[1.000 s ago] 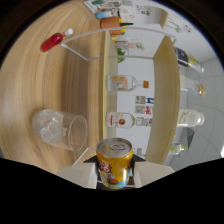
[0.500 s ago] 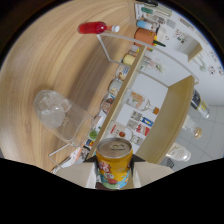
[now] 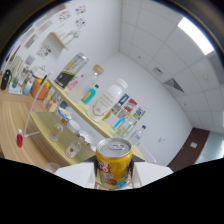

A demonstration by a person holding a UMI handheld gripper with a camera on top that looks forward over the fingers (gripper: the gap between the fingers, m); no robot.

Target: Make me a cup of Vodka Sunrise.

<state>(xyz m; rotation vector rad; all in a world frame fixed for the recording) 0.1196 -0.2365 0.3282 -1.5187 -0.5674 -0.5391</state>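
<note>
A yellow drink can (image 3: 114,162) with a silver pull-tab top stands upright between my white fingers (image 3: 75,175). My gripper (image 3: 114,174) is shut on the can, one finger pressing each side. The lower part of the can is hidden below the fingers. Beyond the can the camera looks up at a wooden shelf (image 3: 85,114) lined with bottles, among them a dark bottle (image 3: 71,70) and a white bottle (image 3: 107,97). Small glass cups (image 3: 56,132) sit on a lower wooden level left of the can.
A red-capped item (image 3: 19,138) lies on the wooden surface far to the left. An orange container (image 3: 36,89) stands at the shelf's left end. White wall, ceiling with a light panel (image 3: 196,35) and a dark door (image 3: 184,150) fill the area beyond.
The gripper has swung up and turned with the can still in it. The tabletop and the large glass have left the view; wall, ceiling and shelf now fill it.
</note>
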